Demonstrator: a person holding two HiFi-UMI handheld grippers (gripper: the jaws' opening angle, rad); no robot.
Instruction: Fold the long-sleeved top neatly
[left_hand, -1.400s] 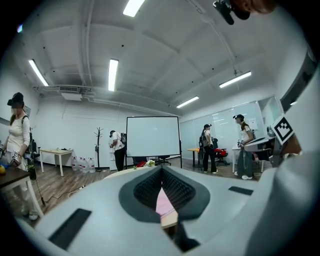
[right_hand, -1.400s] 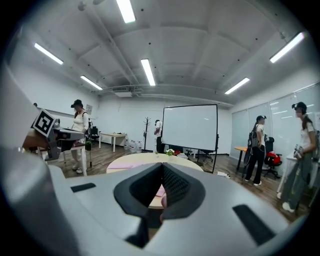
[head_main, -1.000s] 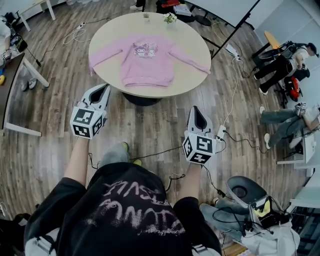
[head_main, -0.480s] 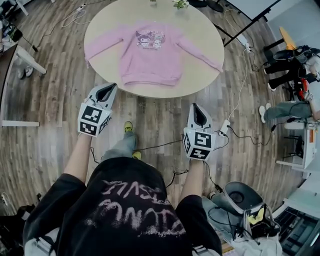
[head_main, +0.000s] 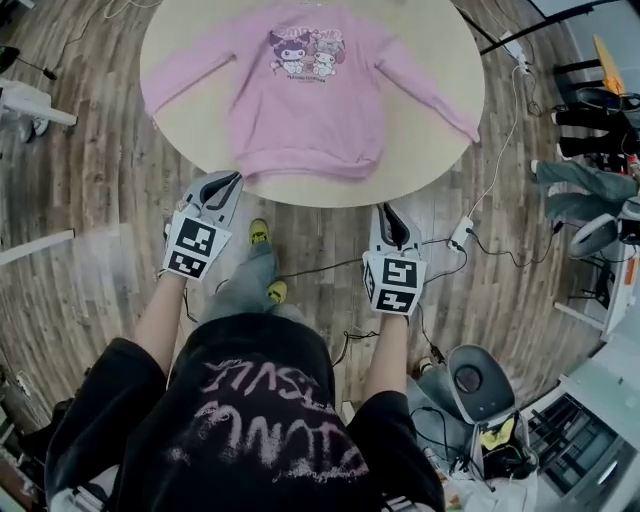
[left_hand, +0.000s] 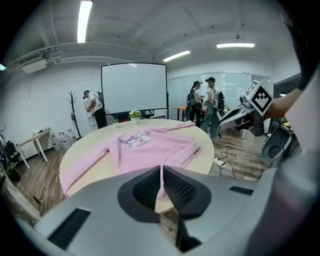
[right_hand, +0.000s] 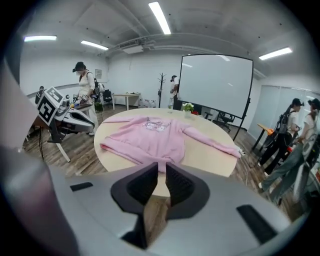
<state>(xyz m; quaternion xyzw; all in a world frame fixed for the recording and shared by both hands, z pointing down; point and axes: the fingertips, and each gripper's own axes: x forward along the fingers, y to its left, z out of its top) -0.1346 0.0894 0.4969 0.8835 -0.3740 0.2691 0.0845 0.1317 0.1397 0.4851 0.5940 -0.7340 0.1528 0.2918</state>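
Pink long-sleeved top (head_main: 305, 90) with a cartoon print lies flat and face up on the round beige counter (head_main: 430, 150). Both sleeves are spread toward the left and right edges, and its ribbed hem (head_main: 310, 162) runs along the near edge. No fold shows in it, so I judge the task to be at its very start, in the approach. Left tongs (head_main: 228, 186) and right tongs (head_main: 386, 214) hang just short of the near edge, apart from the cloth, each pointing toward the hem. Both have just been opening, the left to a bare slit and the right to a narrow gap, with nothing between the pads of either. The next move probably calls for widening them further, reaching over the edge and pinching a sleeve or the hem corners cleanly. The only container I can find is a small pot (right_hand: 187, 108) at the far edge, holding a green plant with white blooms.
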